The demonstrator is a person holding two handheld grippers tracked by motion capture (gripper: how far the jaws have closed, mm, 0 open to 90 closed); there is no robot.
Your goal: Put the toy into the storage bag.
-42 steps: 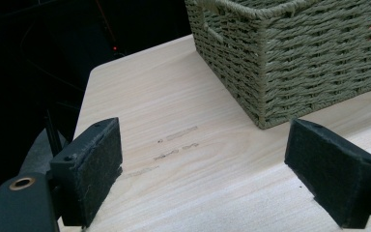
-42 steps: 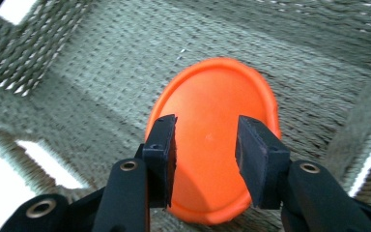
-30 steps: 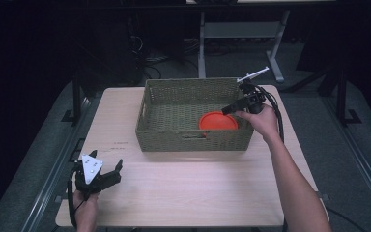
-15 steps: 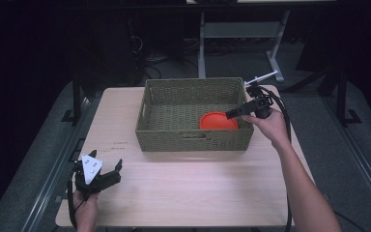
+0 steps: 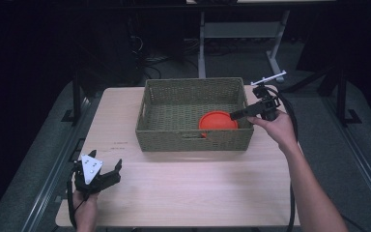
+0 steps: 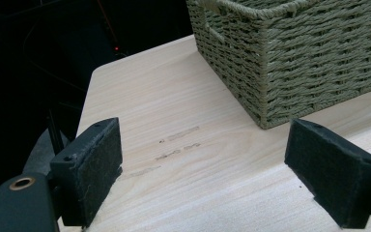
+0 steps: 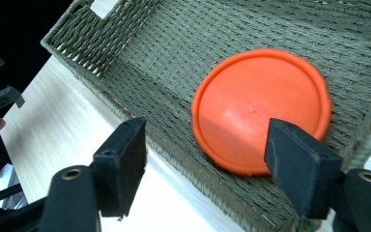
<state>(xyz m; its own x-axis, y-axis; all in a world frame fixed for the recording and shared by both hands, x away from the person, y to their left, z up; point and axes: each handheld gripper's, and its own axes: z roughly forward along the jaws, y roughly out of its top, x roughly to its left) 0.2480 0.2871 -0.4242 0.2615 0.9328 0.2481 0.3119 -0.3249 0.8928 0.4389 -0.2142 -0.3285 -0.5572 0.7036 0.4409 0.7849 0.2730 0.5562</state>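
Observation:
A woven green basket point(image 5: 193, 140) stands mid-table, and a round orange disc point(image 5: 217, 121) lies flat in its right front corner. My right gripper point(image 5: 234, 115) reaches over the basket's right rim and points left, just above the disc. In the right gripper view the jaws point(image 7: 205, 140) stand open and have just been opening; the orange disc point(image 7: 258, 106) lies below them on the basket floor, untouched by the pads. My left gripper point(image 5: 105, 160) rests near the table's front left corner, open point(image 6: 203, 174) and with nothing between its fingers.
The basket's near corner point(image 6: 270, 63) is ahead and to the right of the left jaws, with faint marks on the light wood table point(image 5: 183, 188) before them. Dark floor and a metal stand's legs point(image 5: 270, 58) lie beyond the table.
The right hand has drawn back a little to the right over the basket's rim and its jaws stand wider. The disc has stayed where it lay. The left gripper has not moved.

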